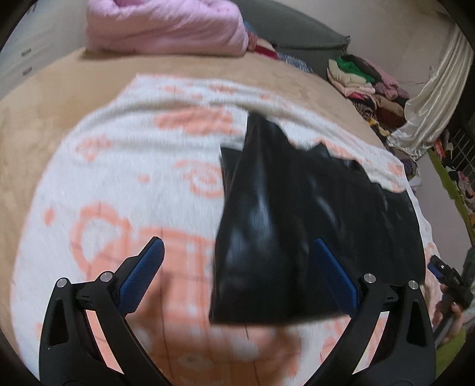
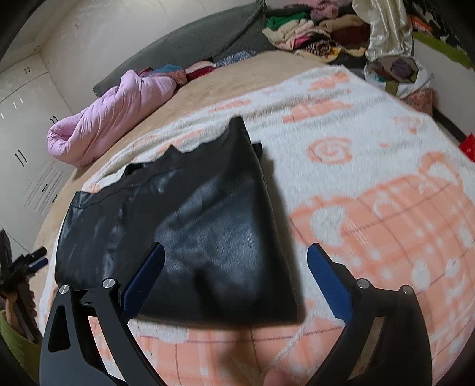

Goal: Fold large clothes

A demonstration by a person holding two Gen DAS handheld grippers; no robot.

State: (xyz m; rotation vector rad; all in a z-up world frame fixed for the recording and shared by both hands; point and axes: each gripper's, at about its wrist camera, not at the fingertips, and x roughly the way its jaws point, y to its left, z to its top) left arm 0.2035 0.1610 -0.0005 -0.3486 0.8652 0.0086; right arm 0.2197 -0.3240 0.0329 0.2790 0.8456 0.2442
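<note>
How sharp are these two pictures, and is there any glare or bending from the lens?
Left wrist view: motion blur smears the black garment and the patterned blanket; its gripper stays sharp. Right wrist view: similar blur, soft sheen on the garment. Both views: strong fisheye bending, dark corners.

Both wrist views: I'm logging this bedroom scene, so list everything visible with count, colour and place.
Glossy black garment: one, black, partly folded on the towel.
White towel with orange pattern: one, white and orange, spread across the bed.
Tan bed cover: one, tan, under the towel.
Rolled pink quilt: one, pink, at the bed's far end.
Dark grey headboard cushion: one, grey, beyond the quilt.
Pile of mixed clothes: one heap, many colours, past the bed corner.
Cream satin curtain: one, cream, beside the pile.
White cupboard doors: several, white, along the wall.
Left gripper: jaws open, above the garment's edge.
Right gripper: jaws open, over the garment.
</note>
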